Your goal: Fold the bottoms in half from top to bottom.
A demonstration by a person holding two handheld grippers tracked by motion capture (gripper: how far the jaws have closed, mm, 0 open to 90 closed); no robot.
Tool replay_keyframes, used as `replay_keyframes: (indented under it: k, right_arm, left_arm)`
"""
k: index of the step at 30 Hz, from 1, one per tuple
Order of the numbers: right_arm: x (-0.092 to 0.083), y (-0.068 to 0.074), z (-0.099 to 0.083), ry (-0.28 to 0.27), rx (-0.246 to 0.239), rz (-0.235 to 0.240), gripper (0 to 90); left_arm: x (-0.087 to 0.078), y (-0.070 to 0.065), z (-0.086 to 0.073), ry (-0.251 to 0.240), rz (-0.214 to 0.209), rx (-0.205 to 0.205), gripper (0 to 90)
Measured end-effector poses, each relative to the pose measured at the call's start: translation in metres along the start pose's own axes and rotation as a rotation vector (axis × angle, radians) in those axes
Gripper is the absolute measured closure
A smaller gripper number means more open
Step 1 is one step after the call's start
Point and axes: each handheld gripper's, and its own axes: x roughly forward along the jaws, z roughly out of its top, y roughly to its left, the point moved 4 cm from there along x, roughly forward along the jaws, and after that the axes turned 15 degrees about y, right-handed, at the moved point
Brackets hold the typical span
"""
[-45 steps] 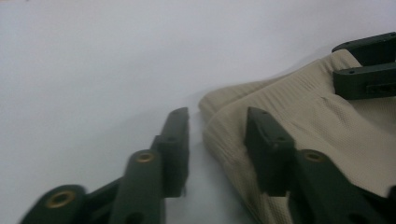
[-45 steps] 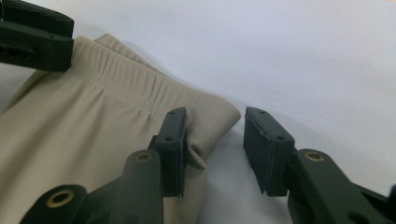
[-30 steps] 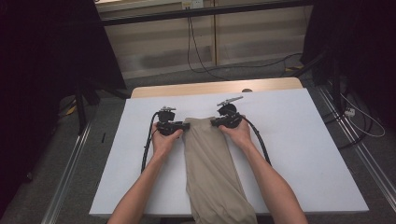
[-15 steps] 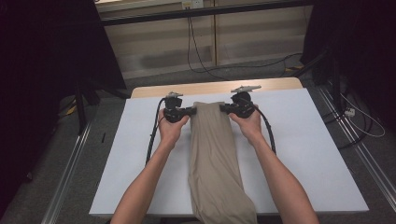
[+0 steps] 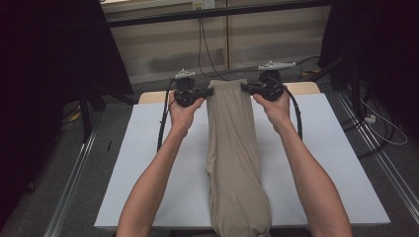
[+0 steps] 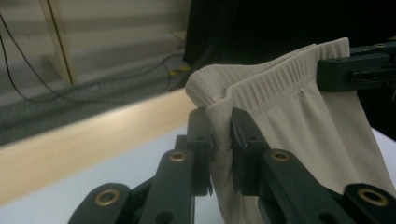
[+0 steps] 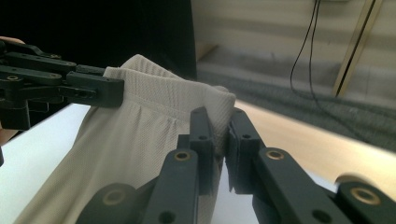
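Beige shorts (image 5: 232, 143) waistband stretched between left claw (image 5: 210, 91) and right claw (image 5: 243, 87) (both clamped on fabric).

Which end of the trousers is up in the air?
The stretchy waistband end, pinched by both tongs at the far side; the leg end lies on the white table.

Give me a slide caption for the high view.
Left gripper and right gripper pinch the waistband corners of beige shorts, holding them above the white table.
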Motion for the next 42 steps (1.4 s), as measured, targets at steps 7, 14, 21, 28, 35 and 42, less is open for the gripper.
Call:
replay_keyframes:
  k: [7,14,21,28,35,42]
  right_arm:
    - [-0.016,0.001,0.016,-0.021,-0.026,-0.011,82.6]
    - [-0.005,0.000,-0.023,0.010,-0.014,0.052,82.6]
    - [-0.024,0.024,-0.049,-0.005,-0.060,0.104,82.6]
    - [-0.054,0.054,-0.087,-0.003,-0.102,0.152,82.5]
    - [-0.075,0.080,-0.140,0.041,-0.148,0.186,82.4]
    - [-0.088,0.102,-0.189,0.095,-0.183,0.216,82.0]
  left_arm:
    - [-0.006,-0.004,0.007,-0.013,-0.009,0.043,79.5]
    - [-0.009,-0.018,-0.030,0.055,-0.047,0.087,79.4]
    - [-0.034,-0.039,-0.057,0.036,-0.076,0.108,79.4]
    - [-0.060,-0.071,-0.098,0.032,-0.129,0.122,79.3]
    - [-0.072,-0.104,-0.146,0.086,-0.182,0.210,79.2]
    - [-0.078,-0.126,-0.187,0.152,-0.233,0.250,78.9]
